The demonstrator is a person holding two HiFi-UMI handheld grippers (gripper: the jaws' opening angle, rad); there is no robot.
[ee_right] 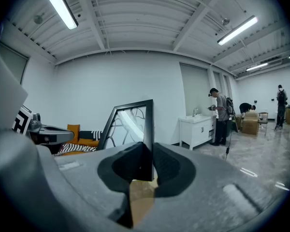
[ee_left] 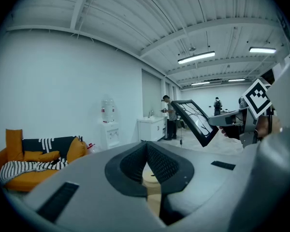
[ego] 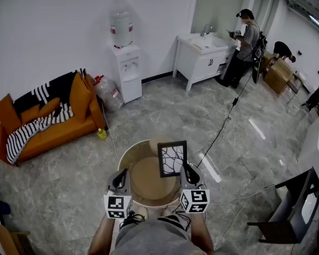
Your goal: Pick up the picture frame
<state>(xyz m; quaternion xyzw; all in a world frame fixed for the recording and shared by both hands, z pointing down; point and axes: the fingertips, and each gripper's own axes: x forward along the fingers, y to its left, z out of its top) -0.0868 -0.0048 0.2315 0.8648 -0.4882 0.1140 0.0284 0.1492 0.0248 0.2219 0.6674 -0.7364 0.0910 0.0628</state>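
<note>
Item: picture frame (ego: 172, 159), black, branch print behind glass. Position: upright, in the air over the far right rim of the round table (ego: 128, 154).
Right gripper (ee_right: 148, 151): jaws clamped on the frame's right-hand edge, the rest of the frame standing out to its left.
Left gripper (ee_left: 147, 149): jaws closed together, nothing between them, well left of the frame.

Buried between pads of right gripper (ee_right: 147, 164): lower edge of picture frame (ee_right: 130, 122). Covered by frame in head view: part of round table (ego: 128, 154). Too small to identify: object in hands of distant person (ego: 248, 39).
</note>
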